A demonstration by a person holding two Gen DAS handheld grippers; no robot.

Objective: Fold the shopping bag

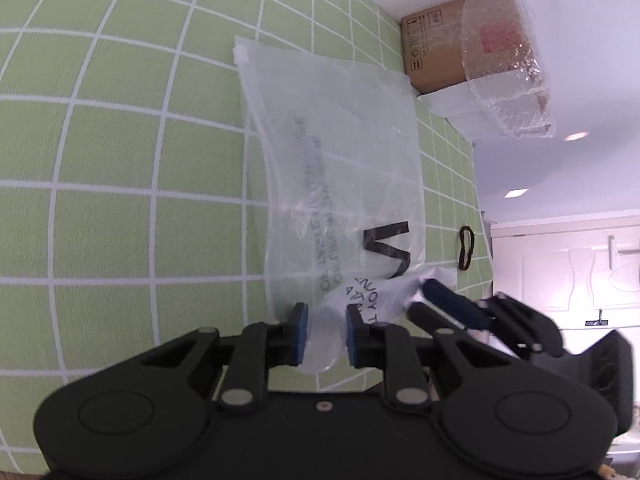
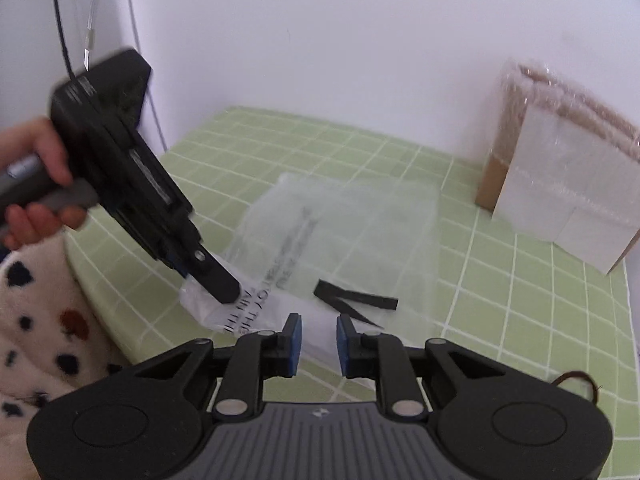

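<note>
Bag flat on green grid cloth, clear film, print facing down, long axis running to 12 o'clock from left gripper. Near corner lifted and curled over toward 3 o'clock, lettering showing on the turned-up part.

Left gripper: narrow gap, bunched film filling it, reads as pinched on the bag's near edge. Right gripper: pads parted, film edge lying in the gap at 12 o'clock, no pad contact visible, so released. Both pointing steeply down at the same near edge, close beside each other.

Box in bubble wrap at 1 o'clock of the bag, touching or nearly touching the far corner. Black band on the cloth at 3 o'clock, apart from the bag.

Judged step: start of first fold, near edge to be carried toward 12 o'clock.

Risks:
- Slippery film, single pinch only. Could slide out of the left pads mid-carry if right does not close first.
- Uneven pull from one side: skewed crease, edges not matching.
- Trapped air in the bag: fold springing back once let go.
- Fingers crowded at one corner: possible clash, or right closing on air beside the film.
- Far corner near the box: could snag or ride up against it.
</note>
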